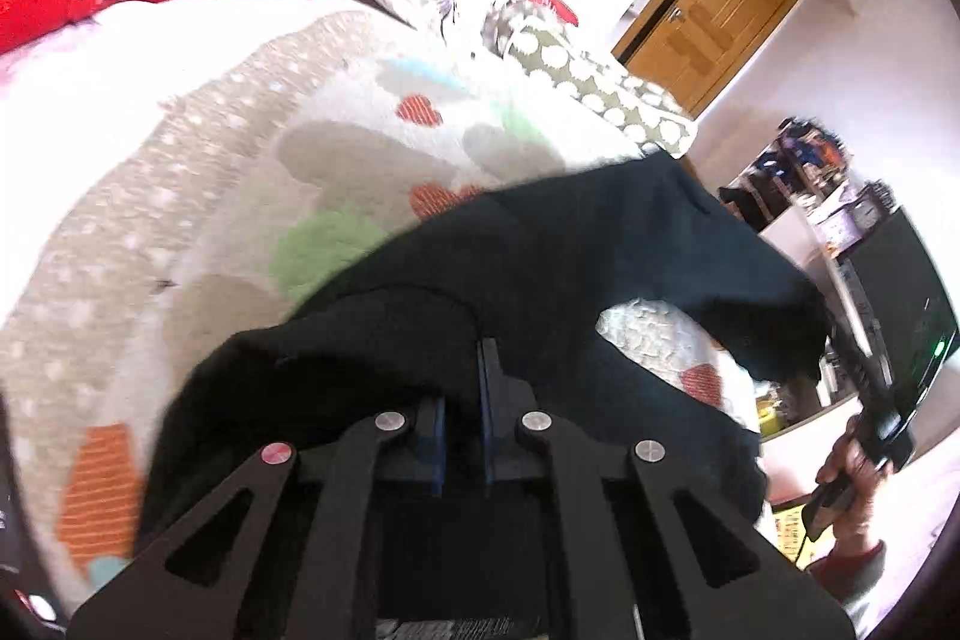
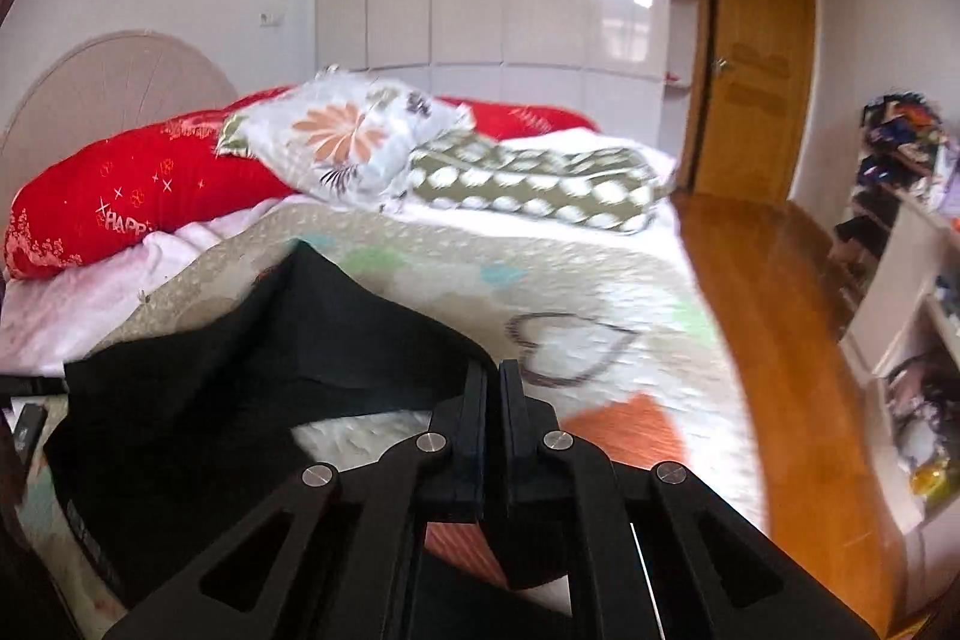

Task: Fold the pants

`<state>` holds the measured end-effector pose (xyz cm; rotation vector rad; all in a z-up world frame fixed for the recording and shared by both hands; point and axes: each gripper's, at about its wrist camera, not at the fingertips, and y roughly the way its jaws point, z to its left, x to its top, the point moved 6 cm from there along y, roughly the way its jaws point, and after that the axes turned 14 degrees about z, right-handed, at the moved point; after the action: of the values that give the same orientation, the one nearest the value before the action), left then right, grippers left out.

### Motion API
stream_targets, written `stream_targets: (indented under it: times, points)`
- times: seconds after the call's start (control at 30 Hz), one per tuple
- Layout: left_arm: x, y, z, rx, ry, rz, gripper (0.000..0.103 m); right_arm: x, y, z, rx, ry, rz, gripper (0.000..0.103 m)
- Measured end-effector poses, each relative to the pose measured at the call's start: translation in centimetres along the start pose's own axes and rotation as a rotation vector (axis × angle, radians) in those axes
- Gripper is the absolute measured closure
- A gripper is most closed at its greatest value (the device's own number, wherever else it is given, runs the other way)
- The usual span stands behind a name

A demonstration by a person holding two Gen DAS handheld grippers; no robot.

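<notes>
The black pants (image 1: 576,268) hang lifted above the bed's patterned quilt (image 1: 240,196), stretched between both grippers. My left gripper (image 1: 465,358) is shut on one end of the pants, cloth bunched over its fingers. In the right wrist view my right gripper (image 2: 492,376) is shut on the other end of the pants (image 2: 252,352), which spread down to the left over the quilt (image 2: 600,292). The right gripper and the hand holding it (image 1: 864,460) show at the right of the left wrist view.
A red pillow (image 2: 120,196), a floral pillow (image 2: 348,136) and a folded dotted blanket (image 2: 540,184) lie at the head of the bed. A wooden floor (image 2: 780,340), a wooden door (image 2: 756,70) and cluttered white shelves (image 2: 912,280) are to the right.
</notes>
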<state>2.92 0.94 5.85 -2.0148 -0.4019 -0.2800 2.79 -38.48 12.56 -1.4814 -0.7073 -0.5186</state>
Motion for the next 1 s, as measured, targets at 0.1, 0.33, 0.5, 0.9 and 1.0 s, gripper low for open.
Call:
stream_targets:
  times: [0.1, 0.33, 0.5, 0.9, 1.0]
  points:
    - [-0.4, -2.6, 2.2, -0.033, -0.018, -0.009, 0.097, -3.4, -3.3, -1.4, -0.014, 0.003, 0.002, 0.100]
    - [-3.3, -2.3, 7.3, 0.011, -0.071, 0.089, 0.094, -14.9, -2.4, -1.2, -0.002, -0.081, 0.274, 0.099]
    - [-5.2, -0.7, 8.6, 0.137, -0.077, 0.126, 0.091, -16.4, -1.8, -0.1, -0.017, -0.094, 0.341, 0.075]
    - [-5.3, -3.6, 9.0, 0.143, -0.117, 0.040, 0.042, -9.4, -2.2, 11.8, 0.338, -0.125, 0.179, 0.051]
    - [-5.9, -2.1, 8.4, 0.188, -0.087, 0.071, 0.042, -7.5, 1.0, 13.9, 0.327, -0.116, 0.198, 0.051]
